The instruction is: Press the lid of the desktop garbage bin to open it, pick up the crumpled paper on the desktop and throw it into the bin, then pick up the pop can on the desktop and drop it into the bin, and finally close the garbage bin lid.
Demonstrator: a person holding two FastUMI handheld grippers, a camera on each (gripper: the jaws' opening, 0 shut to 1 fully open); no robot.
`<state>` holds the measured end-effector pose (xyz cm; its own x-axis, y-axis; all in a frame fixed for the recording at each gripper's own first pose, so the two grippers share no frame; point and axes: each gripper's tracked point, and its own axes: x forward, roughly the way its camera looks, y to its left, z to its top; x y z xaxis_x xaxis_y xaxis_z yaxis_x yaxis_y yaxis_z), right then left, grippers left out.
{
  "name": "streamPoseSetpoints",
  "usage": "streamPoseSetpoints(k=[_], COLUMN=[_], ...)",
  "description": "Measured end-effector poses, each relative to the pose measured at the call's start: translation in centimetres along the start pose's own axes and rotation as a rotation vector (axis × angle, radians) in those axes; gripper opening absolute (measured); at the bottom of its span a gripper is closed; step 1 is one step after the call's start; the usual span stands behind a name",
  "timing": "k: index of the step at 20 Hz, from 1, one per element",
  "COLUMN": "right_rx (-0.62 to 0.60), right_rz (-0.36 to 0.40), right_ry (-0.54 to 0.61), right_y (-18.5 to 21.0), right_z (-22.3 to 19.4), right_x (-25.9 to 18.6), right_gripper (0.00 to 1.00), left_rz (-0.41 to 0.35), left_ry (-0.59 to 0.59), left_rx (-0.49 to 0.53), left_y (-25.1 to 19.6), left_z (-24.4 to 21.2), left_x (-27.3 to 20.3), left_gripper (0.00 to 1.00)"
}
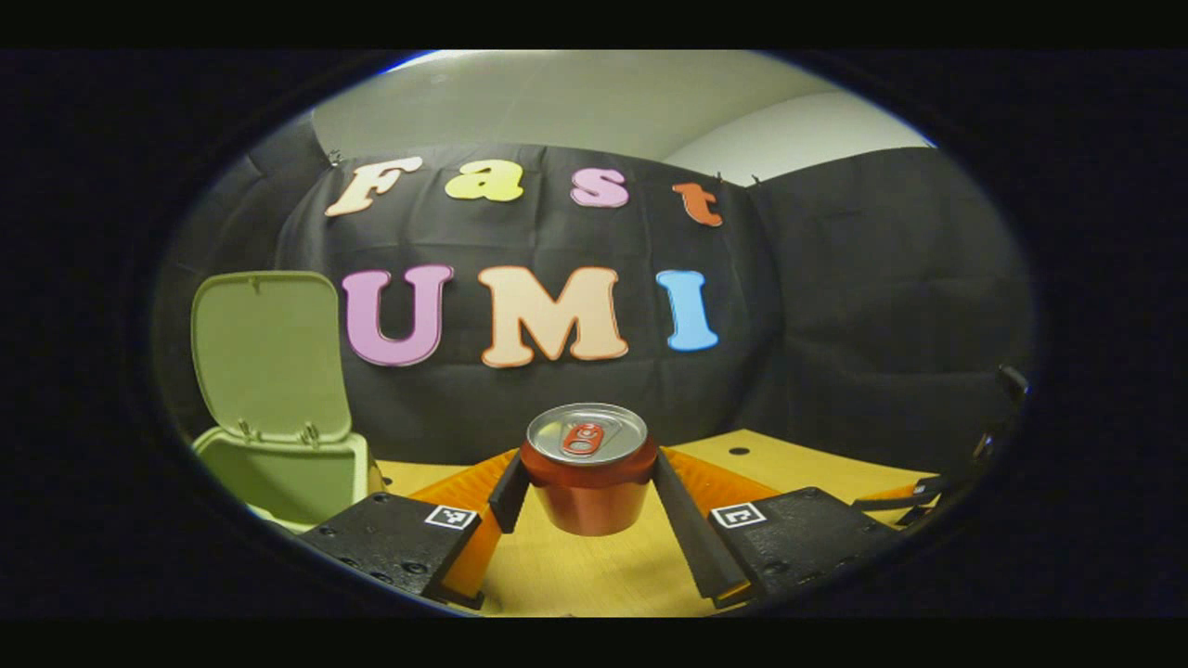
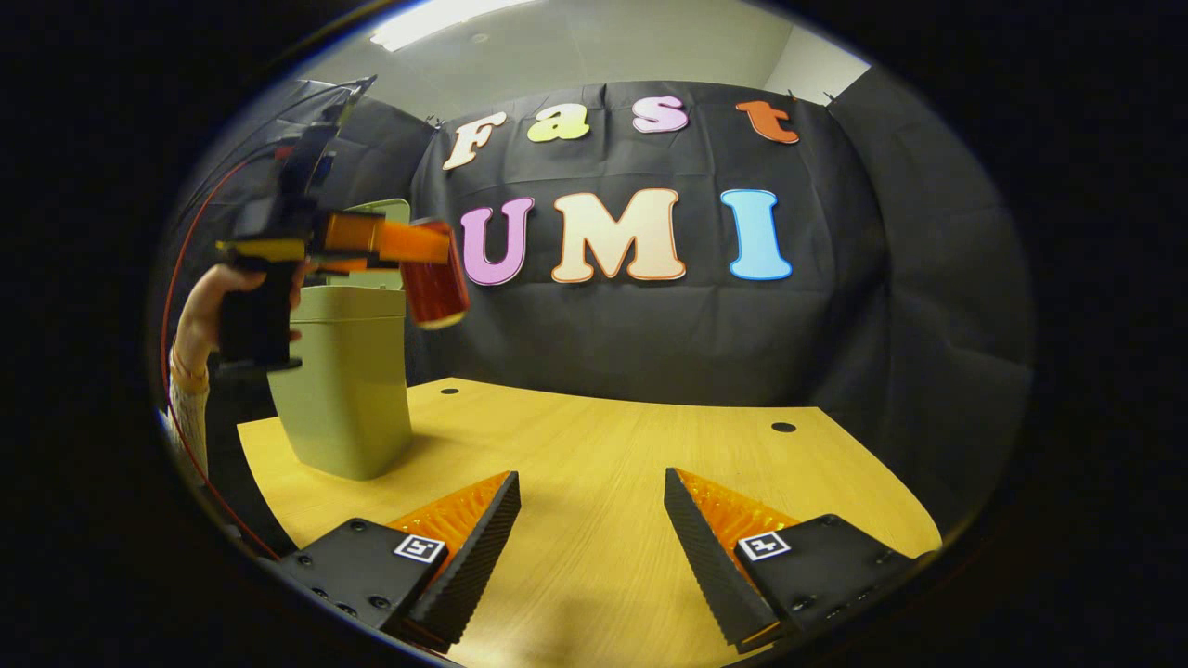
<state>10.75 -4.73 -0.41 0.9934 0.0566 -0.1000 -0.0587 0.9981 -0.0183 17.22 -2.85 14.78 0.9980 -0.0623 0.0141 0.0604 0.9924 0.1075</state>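
Observation:
A red pop can (image 1: 587,468) stands upright between the fingers of my left gripper (image 1: 587,482), which is shut on it and holds it up above the table. The green garbage bin (image 1: 278,464) sits to the left of it with its lid (image 1: 267,354) standing open. In the right gripper view the same can (image 2: 434,276) hangs in the left gripper (image 2: 436,255) just right of the bin (image 2: 342,380), at the height of its rim. My right gripper (image 2: 591,506) is open low over the table, with nothing between its fingers.
The yellow wooden table (image 2: 603,464) has small round holes at the back (image 2: 783,427). A hand (image 2: 206,311) holds the left gripper at the far left. The other gripper's edge (image 1: 965,464) shows at the right in the left gripper view.

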Motion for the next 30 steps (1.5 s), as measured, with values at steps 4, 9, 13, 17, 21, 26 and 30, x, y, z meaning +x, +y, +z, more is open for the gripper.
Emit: streamPoseSetpoints(k=[4,9,13,17,21,26,30], right_rx=[0.008,0.034,0.034,0.041,0.045,0.053,0.057], right_rz=[0.007,0.035,0.017,0.028,0.031,0.023,0.027], right_ry=[0.013,0.055,0.061,0.061,0.057,0.05,0.06], right_y=[0.2,0.3,-0.4,-0.2,0.0,-0.2,0.1], right_z=[0.0,-1.0,-1.1,-1.1,-1.2,-1.2,-1.2], right_x=[1.2,1.4,1.4,1.3,1.6,1.3,1.4], right_gripper=[0.98,0.98,0.98,0.98,0.98,0.98,0.98], left_rz=[0.093,0.274,0.365,0.374,0.387,0.39,0.374], left_ry=[-0.075,-0.055,-0.002,0.107,0.152,0.098,0.051], left_rx=[0.053,0.105,0.106,0.089,0.084,0.114,0.103], left_y=[5.0,13.2,17.7,19.1,19.9,19.7,19.6], left_z=[5.7,6.5,5.0,1.6,0.3,3.7,7.9], left_x=[-1.4,-4.5,-7.0,-8.1,-8.7,-8.6,-7.6], left_gripper=[0.75,0.76,0.76,0.76,0.76,0.83,0.83])
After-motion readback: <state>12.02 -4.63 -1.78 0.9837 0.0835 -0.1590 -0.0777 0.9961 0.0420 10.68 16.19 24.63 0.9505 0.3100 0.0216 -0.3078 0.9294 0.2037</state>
